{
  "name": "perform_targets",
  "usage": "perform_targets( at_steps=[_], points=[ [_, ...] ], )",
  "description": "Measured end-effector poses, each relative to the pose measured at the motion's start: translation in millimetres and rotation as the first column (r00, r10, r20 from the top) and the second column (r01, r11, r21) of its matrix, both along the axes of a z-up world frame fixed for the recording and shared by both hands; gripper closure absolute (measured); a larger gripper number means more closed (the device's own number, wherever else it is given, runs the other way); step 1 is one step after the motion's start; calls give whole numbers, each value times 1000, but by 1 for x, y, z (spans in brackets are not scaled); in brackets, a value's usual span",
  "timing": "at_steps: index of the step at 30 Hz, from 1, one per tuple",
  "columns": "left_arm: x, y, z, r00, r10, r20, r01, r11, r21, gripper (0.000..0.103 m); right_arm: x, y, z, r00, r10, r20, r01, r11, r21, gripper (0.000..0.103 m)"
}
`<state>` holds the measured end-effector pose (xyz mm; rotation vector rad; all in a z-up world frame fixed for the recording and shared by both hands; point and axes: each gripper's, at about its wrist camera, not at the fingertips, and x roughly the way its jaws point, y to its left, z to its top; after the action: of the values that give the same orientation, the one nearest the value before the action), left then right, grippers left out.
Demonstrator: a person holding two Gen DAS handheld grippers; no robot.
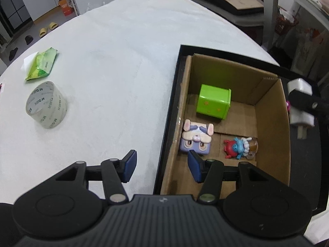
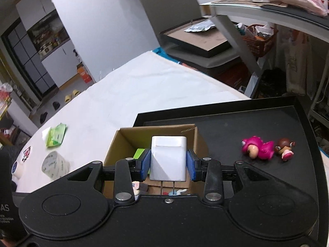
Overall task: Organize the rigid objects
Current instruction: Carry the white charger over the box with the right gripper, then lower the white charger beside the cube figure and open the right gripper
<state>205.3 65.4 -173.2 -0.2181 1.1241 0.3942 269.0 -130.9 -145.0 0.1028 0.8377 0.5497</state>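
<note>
My right tool (image 2: 168,163) clamps the white charger (image 2: 168,160) by its flat sides, above the cardboard box (image 2: 123,139) at 12 o'clock. It looks rigid, light, slick-skinned (prongs point toward me). My left tool (image 1: 161,165) hangs open, empty.

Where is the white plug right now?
The white charger plug is clamped in the right gripper, held above the cardboard box; in the left wrist view it shows past the box's right wall.
</note>
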Motion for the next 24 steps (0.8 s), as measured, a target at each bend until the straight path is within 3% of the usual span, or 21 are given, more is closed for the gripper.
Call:
perform_targets(
  at_steps=[9,17,19,21,24],
  points=[
    [-4,12,-6,999,7,50,-3,997,-72,52,-9,30,-15,998,47,-46,-49,998,-48,66],
    [-3,22,-11,996,11,86,4,985,-170,91,-8,46,-23,995,71,-69,-77,993,-85,66],
    [-2,20,-11,996,8,86,7,985,-175,93,-6,50,-29,993,72,-91,-81,992,-100,65],
    [-2,17,-11,996,6,84,8,986,-165,93,-3,52,-35,988,74,-134,-89,990,-107,60],
    [-2,17,-11,997,8,83,6,986,-167,93,-2,46,-32,989,59,-132,-71,994,-84,40]
  ],
)
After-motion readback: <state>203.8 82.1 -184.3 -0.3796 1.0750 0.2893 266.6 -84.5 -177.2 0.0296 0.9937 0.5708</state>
